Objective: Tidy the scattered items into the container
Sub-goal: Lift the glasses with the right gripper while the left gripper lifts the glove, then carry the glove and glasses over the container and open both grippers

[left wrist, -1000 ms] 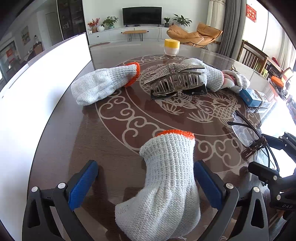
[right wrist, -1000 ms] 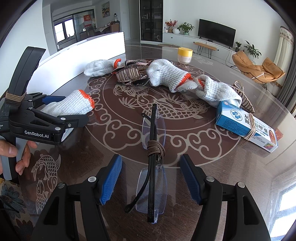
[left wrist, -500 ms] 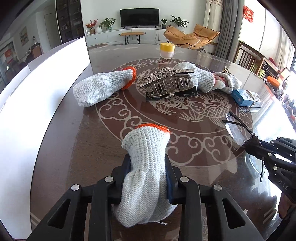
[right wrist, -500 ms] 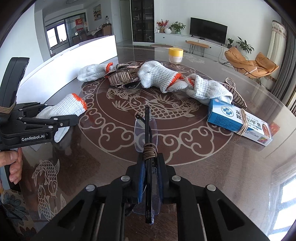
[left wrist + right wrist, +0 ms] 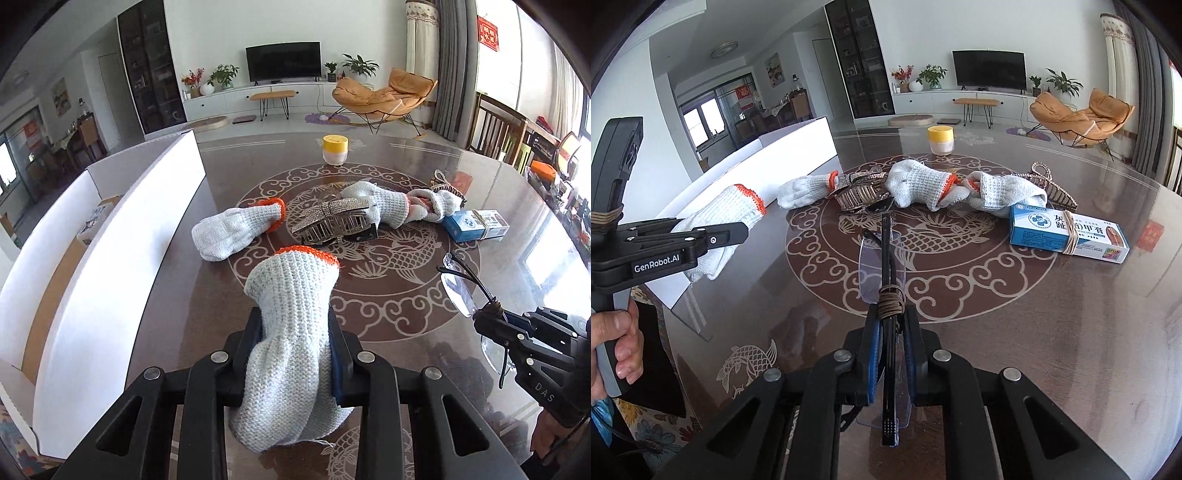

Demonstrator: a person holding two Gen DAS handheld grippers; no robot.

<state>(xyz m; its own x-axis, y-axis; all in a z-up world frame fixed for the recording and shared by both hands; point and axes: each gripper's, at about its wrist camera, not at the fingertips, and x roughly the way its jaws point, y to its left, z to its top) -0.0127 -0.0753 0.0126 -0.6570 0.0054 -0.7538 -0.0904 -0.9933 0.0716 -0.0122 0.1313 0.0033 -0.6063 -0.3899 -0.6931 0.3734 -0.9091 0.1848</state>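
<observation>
My left gripper (image 5: 295,332) is shut on a white knit glove with an orange cuff (image 5: 291,306) and holds it above the table; the glove also shows in the right wrist view (image 5: 727,210). My right gripper (image 5: 890,325) is shut on folded glasses (image 5: 884,258) bound with a brown band, lifted off the table; the glasses also show in the left wrist view (image 5: 461,288). The white open box (image 5: 110,236) stands along the table's left edge. More gloves (image 5: 236,229), a rhinestone hair claw (image 5: 332,221) and a blue medicine box (image 5: 476,225) lie on the table.
A yellow-lidded jar (image 5: 335,149) stands at the far side of the dark round table (image 5: 388,302). A second hair claw (image 5: 1054,188) lies behind the gloves near the medicine box (image 5: 1067,236). Chairs stand beyond the table's right edge.
Both grippers closed, the left on the glove and the right on the glasses, then lifted them off the table. The views now look from higher up.
</observation>
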